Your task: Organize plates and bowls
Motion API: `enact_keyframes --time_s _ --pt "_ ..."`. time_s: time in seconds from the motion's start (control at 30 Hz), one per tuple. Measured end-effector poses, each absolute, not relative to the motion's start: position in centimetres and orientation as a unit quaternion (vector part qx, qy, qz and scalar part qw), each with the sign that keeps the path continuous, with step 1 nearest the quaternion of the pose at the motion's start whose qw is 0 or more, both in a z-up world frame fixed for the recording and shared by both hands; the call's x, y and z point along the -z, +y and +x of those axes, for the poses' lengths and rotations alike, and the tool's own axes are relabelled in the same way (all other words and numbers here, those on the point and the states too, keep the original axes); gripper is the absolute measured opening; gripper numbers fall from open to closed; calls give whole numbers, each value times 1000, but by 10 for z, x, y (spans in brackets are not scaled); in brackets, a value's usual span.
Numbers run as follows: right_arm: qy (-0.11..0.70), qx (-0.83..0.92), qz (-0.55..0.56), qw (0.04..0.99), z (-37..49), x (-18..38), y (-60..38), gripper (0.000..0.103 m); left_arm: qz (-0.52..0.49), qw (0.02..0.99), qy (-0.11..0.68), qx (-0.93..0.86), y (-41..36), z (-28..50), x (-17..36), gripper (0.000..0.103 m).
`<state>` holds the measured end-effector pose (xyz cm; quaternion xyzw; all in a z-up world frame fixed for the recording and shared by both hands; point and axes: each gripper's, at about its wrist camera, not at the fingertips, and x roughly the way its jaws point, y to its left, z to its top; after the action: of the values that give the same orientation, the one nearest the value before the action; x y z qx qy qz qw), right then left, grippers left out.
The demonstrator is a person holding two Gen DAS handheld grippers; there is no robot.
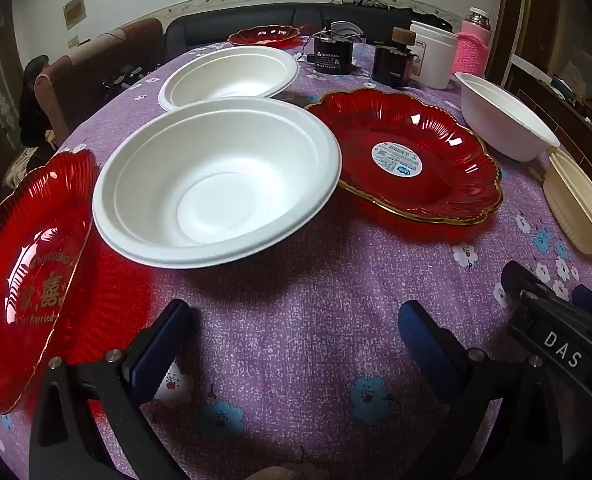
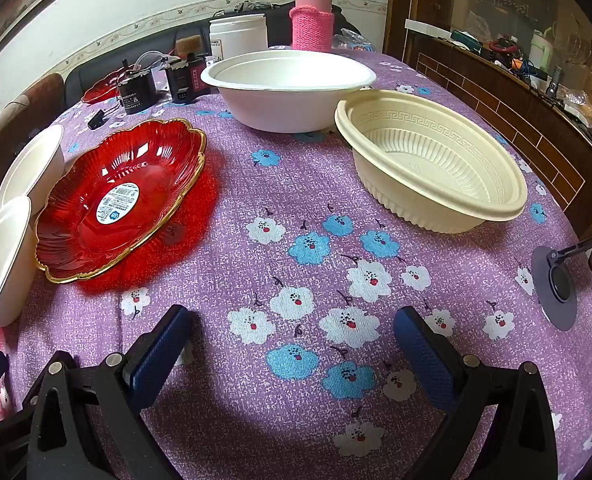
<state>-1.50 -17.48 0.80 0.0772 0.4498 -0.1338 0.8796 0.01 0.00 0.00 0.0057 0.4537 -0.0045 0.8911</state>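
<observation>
Both grippers were spread wide over the purple flowered tablecloth (image 2: 303, 200) with nothing between the fingers: left gripper (image 1: 296, 336), right gripper (image 2: 296, 340). Nearest the left one sat a white bowl (image 1: 216, 180), touching a red plate (image 1: 28, 264) propped on its rim, with a second white bowl (image 1: 232, 74) behind. Those looked like light molded pulp, a bit flexy, so I'd pinch the rim. The gold-edged red plate (image 2: 116, 200) in the middle looked like glossy hard plastic, probably slippery, so I'd grab its scalloped edge. Farther right were a ribbed cream bowl (image 2: 431, 160) and a third white bowl (image 2: 288, 88).
</observation>
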Motion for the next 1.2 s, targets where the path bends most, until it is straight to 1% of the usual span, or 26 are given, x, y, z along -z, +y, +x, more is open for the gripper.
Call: enact_keyframes --time_s 1.2 --pt "451 135 76 879 -15 -8 -175 102 1 892 452 -5 -2 6 1 103"
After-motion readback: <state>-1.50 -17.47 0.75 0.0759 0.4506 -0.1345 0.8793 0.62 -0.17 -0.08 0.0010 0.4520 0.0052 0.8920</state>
